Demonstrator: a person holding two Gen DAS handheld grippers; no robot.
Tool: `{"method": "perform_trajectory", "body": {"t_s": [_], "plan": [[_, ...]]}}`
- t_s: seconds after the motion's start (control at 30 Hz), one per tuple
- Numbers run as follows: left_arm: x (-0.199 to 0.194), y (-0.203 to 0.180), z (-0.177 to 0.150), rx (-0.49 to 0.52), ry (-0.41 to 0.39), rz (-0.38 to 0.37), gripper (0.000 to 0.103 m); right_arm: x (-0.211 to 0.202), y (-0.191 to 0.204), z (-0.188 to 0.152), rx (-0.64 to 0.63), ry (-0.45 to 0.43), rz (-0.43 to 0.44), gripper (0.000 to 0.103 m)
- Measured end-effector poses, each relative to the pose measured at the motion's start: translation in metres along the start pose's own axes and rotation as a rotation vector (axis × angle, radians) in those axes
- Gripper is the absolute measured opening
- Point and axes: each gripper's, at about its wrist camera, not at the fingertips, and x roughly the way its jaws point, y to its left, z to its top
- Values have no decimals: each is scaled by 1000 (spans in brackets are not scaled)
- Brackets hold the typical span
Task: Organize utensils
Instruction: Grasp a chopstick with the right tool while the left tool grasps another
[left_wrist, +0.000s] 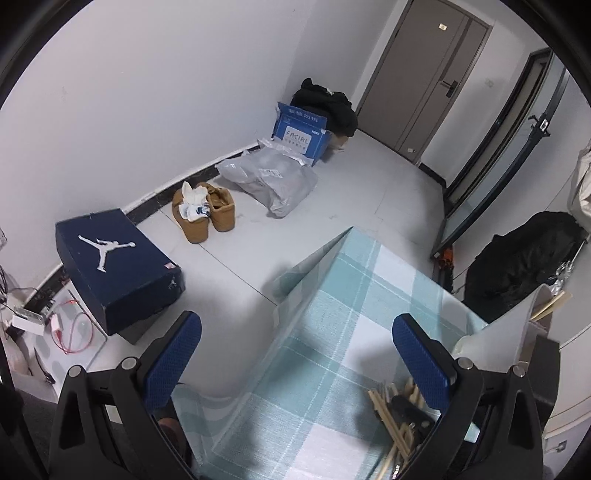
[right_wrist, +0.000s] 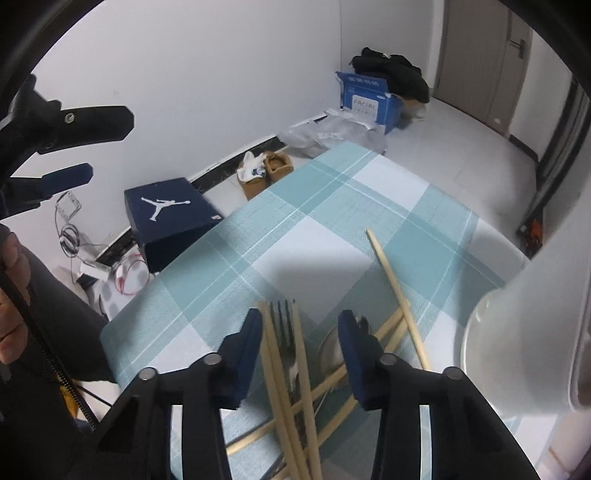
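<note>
Right gripper (right_wrist: 299, 325) half-spread, straddling fork (right_wrist: 286, 332) and chopsticks (right_wrist: 306, 376), pads not pressing. Pile sits at table's (right_wrist: 332, 229) 6 o'clock. Chopsticks light, stiff, roll-prone: grip mid-shaft. Left gripper (left_wrist: 297, 347) spread, empty.

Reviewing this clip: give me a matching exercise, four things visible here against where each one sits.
Things:
1. fork
2. dark blue shoebox
3. black clothing
4. white holder

Places:
A. piled behind the blue carton
B. on the floor by the wall, left of the table
C. between the right gripper fingers, among chopsticks
D. at the table's right edge

Pairs: 1-C, 2-B, 3-A, 4-D
</note>
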Motion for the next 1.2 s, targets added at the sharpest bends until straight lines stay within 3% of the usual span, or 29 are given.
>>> {"method": "perform_trajectory", "body": {"t_s": [0.1,0.23,0.4,0.47,0.8,0.93,1.1,1.2], "plan": [[4,-1,-2,23,30,-2,102,5,-2,3,-4,19,5,27],[14,3,-3,-16,118,-63,102,15,0,6,-47,63,33,24],[11,-6,-5,46,102,-42,102,24,1,9,-75,123,67,5],[17,-5,-7,38,136,-65,102,23,-1,9,-70,123,70,4],[52,-2,-31,-116,394,-230,100,-23,-23,7,32,-11,68,4],[60,-11,-45,-135,464,-254,92,-52,-33,-4,74,-83,87,4],[59,-28,-54,-128,485,-305,82,-75,-42,-14,127,-154,85,4],[60,-33,-60,-136,501,-316,66,-81,-47,-18,151,-190,90,4]]}}
